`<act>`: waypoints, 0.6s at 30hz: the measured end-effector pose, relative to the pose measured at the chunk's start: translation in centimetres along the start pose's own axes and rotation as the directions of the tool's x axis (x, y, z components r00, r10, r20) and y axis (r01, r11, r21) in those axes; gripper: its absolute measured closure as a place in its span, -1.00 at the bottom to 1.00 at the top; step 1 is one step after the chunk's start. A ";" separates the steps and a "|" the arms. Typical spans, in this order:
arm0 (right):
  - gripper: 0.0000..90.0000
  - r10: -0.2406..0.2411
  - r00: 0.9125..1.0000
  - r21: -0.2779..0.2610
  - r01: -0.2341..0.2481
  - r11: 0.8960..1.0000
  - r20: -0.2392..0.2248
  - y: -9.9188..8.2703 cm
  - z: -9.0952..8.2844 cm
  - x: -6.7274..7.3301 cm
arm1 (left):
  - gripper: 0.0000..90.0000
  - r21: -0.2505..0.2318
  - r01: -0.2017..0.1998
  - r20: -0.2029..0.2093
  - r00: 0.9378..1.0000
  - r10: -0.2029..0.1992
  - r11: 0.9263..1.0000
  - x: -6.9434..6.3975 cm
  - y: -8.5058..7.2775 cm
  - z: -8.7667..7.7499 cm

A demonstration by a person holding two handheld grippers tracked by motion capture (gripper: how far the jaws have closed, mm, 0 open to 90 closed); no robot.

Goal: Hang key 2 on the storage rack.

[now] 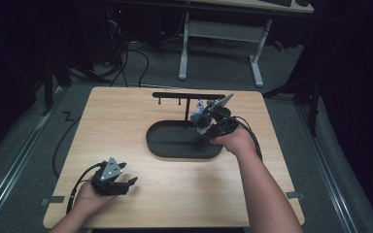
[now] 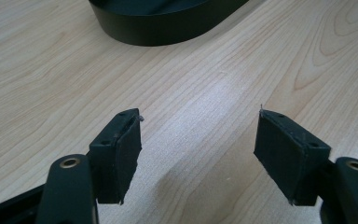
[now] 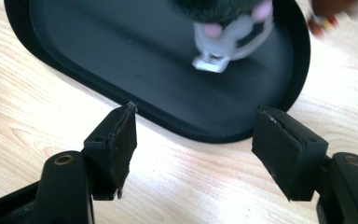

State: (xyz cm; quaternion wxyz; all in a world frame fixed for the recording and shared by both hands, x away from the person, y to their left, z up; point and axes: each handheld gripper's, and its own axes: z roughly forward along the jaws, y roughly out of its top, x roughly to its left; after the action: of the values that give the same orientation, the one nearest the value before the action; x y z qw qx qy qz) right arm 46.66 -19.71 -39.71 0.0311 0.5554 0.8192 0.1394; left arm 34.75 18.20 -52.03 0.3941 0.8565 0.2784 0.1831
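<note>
The right claw (image 3: pixel 193 154) gapes empty above the black oval tray's (image 3: pixel 121 60) rim, where a small white-and-pink plush keychain toy (image 3: pixel 230 35) hangs, probably light and soft, best pinched at its body. The left claw (image 2: pixel 198 156) rests open on the light wooden bench (image 2: pixel 205 88).

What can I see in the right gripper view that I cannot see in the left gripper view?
Right gripper view alone: the tray's dark inside, with a blurred grey and white toy above it, beyond the right gripper's open, empty jaws. Left gripper view alone: the left gripper's own open jaws over bare wood, and the tray's outer wall. Both: the wooden table and the black oval tray.
</note>
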 end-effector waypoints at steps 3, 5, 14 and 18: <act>-0.28 -0.011 1.000 -0.013 0.012 1.000 0.012 -1.0 0.1 -0.1 | -0.29 0.006 -0.004 0.003 1.000 0.004 1.000 -0.1 0.0 0.1; -0.28 -0.034 0.999 -0.039 0.035 0.999 0.033 -1.9 0.2 -0.1 | -0.29 0.005 -0.004 0.003 1.000 0.004 1.000 -0.1 0.0 0.2; -0.29 -0.088 0.995 -0.165 0.094 0.982 0.046 -5.9 1.5 0.5 | -0.30 0.011 -0.009 0.003 1.000 0.009 1.000 -0.4 0.1 0.3; -0.29 -0.094 0.994 -0.222 0.103 0.970 0.048 -7.6 2.5 0.7 | -0.30 0.013 -0.008 0.004 1.000 0.008 1.000 -0.4 0.1 0.3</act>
State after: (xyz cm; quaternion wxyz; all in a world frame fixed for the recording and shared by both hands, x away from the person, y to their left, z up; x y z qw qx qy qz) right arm 40.05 -21.20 -44.04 0.1157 0.5095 0.8241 0.2188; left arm 34.65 17.75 -52.16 0.3882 0.8606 0.2753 0.1811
